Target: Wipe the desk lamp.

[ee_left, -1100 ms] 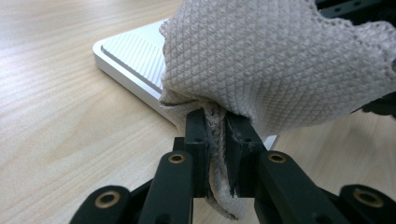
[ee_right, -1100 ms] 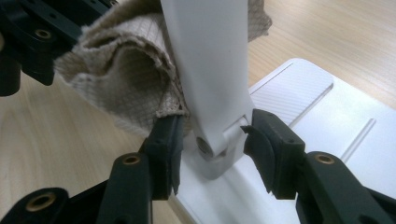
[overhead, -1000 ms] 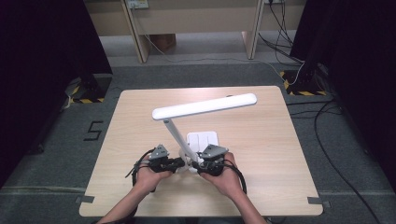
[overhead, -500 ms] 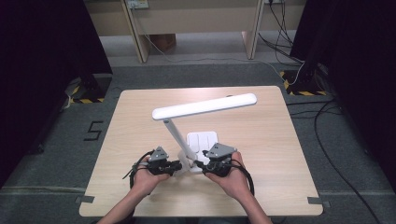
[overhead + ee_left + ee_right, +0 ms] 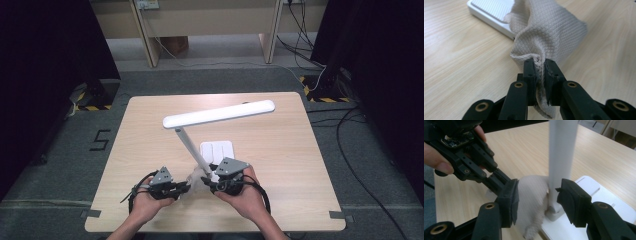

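A white desk lamp stands on the table, with its flat base (image 5: 220,149), slanted arm (image 5: 190,145) and long head (image 5: 219,114). My left gripper (image 5: 184,187) is shut on a bunched beige cloth (image 5: 549,32), which rests against the foot of the lamp arm. The lamp base (image 5: 491,12) lies just behind the cloth. My right gripper (image 5: 539,197) is open, and the lamp arm (image 5: 562,157) rises between its jaws, close to the right pad (image 5: 571,200). The cloth (image 5: 534,195) sits beside the left pad. The left gripper (image 5: 474,165) comes in from the upper left.
The wooden table (image 5: 300,165) spreads wide to the right and beyond the lamp. Cables (image 5: 350,135) trail on the floor at the right. A "5" (image 5: 100,140) is marked on the floor at the left.
Both hands have shifted slightly toward the near edge of the table. The left gripper has kept hold of the cloth.
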`<control>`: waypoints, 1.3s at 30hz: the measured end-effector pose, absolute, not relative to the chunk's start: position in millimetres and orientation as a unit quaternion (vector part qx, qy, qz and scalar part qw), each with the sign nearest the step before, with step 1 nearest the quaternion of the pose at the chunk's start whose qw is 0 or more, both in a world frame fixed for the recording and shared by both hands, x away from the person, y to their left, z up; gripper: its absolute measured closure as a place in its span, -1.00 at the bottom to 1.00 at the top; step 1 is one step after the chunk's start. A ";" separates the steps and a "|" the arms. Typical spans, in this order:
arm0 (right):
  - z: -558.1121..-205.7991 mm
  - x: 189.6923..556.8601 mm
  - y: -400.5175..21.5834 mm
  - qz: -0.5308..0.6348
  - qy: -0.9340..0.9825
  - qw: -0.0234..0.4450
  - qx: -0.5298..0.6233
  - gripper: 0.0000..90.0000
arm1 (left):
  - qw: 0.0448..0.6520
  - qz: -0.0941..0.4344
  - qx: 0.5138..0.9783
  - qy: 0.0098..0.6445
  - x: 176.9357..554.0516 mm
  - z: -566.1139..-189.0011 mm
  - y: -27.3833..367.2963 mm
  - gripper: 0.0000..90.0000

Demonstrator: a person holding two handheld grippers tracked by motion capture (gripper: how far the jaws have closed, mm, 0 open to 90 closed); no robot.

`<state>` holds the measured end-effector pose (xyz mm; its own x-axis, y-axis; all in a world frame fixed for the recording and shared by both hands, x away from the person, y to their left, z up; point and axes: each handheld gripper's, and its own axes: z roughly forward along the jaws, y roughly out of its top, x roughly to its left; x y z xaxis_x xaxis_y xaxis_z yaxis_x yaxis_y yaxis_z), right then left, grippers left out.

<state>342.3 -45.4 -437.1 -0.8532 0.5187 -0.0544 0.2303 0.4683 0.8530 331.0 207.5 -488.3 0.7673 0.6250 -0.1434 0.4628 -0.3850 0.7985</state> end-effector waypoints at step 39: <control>-472.5 346.3 -40.5 0.434 0.875 0.134 0.165 0.78 | 0.493 0.060 0.825 0.271 339.6 -449.6 186.2 0.78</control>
